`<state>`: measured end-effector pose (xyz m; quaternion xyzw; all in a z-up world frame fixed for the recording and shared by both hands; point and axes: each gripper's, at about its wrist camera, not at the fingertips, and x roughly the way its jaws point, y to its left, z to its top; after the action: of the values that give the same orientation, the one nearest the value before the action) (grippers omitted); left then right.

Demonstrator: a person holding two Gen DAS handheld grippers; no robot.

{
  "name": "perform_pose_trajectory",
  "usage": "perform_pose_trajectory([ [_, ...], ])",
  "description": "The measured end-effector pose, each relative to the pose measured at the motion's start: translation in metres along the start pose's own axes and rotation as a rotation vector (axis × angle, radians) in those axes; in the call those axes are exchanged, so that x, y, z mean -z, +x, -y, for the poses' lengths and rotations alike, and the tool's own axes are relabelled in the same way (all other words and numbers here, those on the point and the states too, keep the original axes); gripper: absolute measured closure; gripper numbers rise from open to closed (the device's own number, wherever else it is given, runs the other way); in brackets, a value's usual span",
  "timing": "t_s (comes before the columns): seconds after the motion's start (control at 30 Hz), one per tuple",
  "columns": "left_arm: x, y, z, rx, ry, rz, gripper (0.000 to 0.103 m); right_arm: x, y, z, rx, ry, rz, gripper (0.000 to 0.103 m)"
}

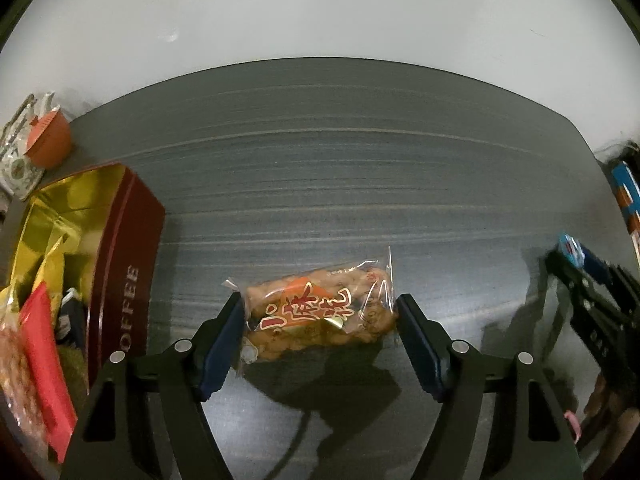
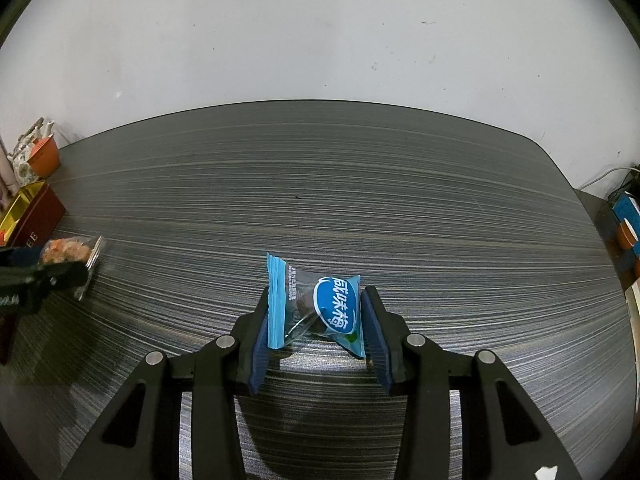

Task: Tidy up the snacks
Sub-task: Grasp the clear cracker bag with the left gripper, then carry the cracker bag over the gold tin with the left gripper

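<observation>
My left gripper is shut on a clear packet of brown fried snacks with red lettering, held above the dark striped table. A red tin marked COFFEE, gold inside and holding several snack packets, stands to its left. My right gripper is shut on a small blue plum candy packet above the table. The right gripper also shows at the right edge of the left wrist view. The left gripper with its snack shows at the left of the right wrist view.
An orange cup and a patterned teapot stand at the table's far left corner, behind the tin. Blue and orange boxes sit beyond the table's right edge. A white wall runs behind the table.
</observation>
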<state>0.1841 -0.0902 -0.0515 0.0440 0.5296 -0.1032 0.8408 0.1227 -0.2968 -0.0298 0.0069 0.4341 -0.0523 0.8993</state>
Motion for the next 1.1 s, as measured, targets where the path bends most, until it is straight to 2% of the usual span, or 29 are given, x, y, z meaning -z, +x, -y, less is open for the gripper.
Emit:
perform_pose_trajectory([
  [0.13,0.005,-0.009,0.006,0.001,0.006,0.006,0.029,0.0,0.0,0.0,0.0,0.0,0.0,0.063],
  [0.33,0.007,-0.042,0.009,0.003,0.03,0.064,0.029,0.0,0.0,0.0,0.0,0.001,0.0,0.063],
  [0.6,0.005,-0.096,-0.011,-0.027,0.038,0.136,0.029,-0.001,0.0,0.002,0.002,-0.001,-0.001,0.063],
  [0.73,0.001,-0.121,-0.035,-0.068,0.034,0.161,0.029,-0.001,0.0,0.002,0.004,-0.003,-0.001,0.064],
  [0.87,-0.005,-0.143,-0.079,-0.132,0.012,0.181,0.029,0.0,0.001,0.001,0.008,-0.007,-0.001,0.064],
  [1.1,0.0,-0.149,-0.153,-0.218,-0.073,0.154,0.028,0.0,0.001,-0.002,0.01,-0.01,-0.001,0.064],
])
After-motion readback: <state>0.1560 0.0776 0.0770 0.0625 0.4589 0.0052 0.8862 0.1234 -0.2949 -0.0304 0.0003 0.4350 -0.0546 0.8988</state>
